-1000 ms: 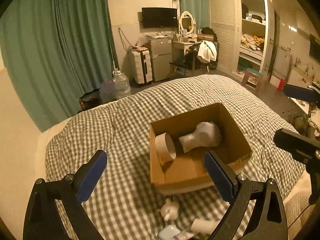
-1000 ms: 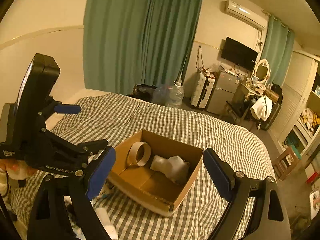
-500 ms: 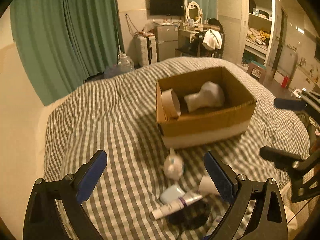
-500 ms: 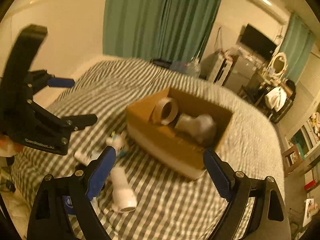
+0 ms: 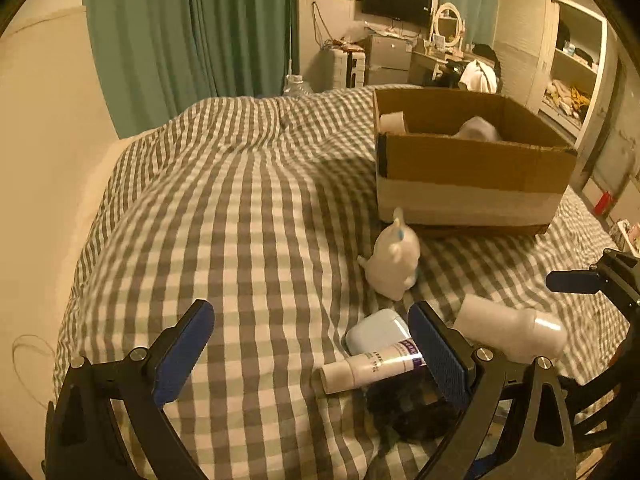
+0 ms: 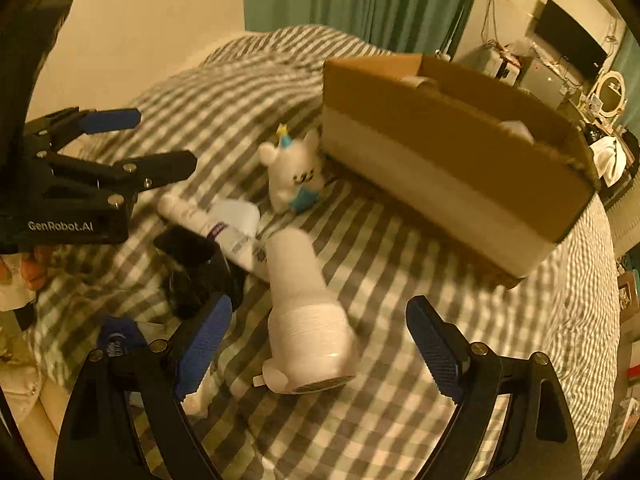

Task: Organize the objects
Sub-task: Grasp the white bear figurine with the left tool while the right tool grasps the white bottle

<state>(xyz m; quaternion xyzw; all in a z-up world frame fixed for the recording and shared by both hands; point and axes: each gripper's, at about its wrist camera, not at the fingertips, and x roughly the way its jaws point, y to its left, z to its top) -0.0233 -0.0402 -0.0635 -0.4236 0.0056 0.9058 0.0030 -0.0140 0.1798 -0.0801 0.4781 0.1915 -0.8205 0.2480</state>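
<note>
A cardboard box [image 5: 472,172] [image 6: 452,172] stands on the checked bed, holding a tape roll [image 5: 393,122] and a white object [image 5: 478,128]. In front of it lie a white plush toy [image 5: 394,264] [image 6: 294,172], a small white case [image 5: 378,330], a white tube [image 5: 368,366] [image 6: 212,228], a dark bundle [image 5: 412,408] [image 6: 196,268] and a white bottle-shaped item [image 5: 512,330] [image 6: 304,316]. My left gripper [image 5: 312,356] is open, low over the bed, left of the pile. My right gripper [image 6: 318,350] is open, its fingers on either side of the white bottle-shaped item.
The checked quilt [image 5: 240,200] covers the bed. Green curtains [image 5: 192,32] hang behind. A desk, mirror, TV and wardrobe shelves [image 5: 572,72] stand at the far right. A blue item [image 6: 118,338] lies at the bed's near edge.
Both grippers have dropped low and pulled back from above the box to the pile of loose items in front of it. Both stayed open.
</note>
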